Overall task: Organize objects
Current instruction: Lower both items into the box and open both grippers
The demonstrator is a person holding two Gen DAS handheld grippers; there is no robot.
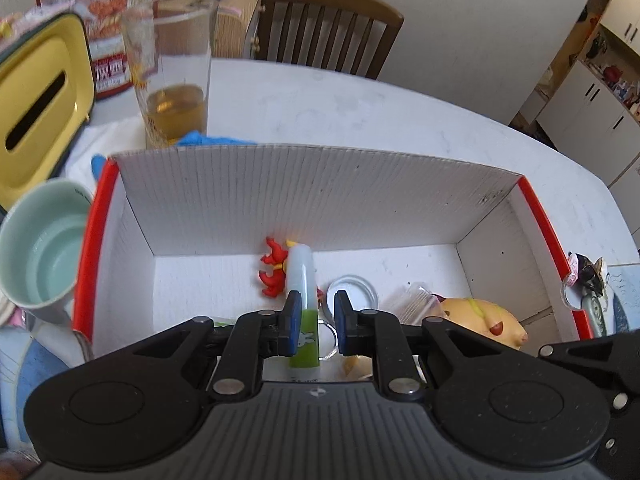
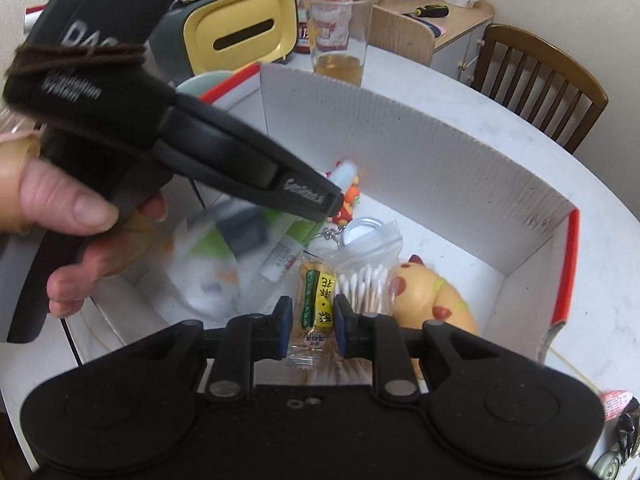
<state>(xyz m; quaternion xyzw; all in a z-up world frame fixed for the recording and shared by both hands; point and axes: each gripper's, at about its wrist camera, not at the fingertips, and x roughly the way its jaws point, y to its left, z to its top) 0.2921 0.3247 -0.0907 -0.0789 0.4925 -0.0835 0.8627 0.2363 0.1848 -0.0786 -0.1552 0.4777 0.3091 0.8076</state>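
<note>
Hovering over box point(image 1: 280, 200), both jaws narrow and empty, left gripper point(image 2: 280, 216) blurring bag beneath

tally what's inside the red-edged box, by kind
Tube with green label: 1
Red figurine: 1
Keychain disc: 1
Cotton swab bag: 1
Wrapped snack: 1
Yellow squishy toy: 1
Clear plastic bag: 1
Total: 7

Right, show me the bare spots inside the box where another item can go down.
The box floor is free at its left end, between the left wall and the red toy, and along the back wall toward the right corner. It is crowded in front: tube, cotton swabs, snack packet, yellow toy.
</note>
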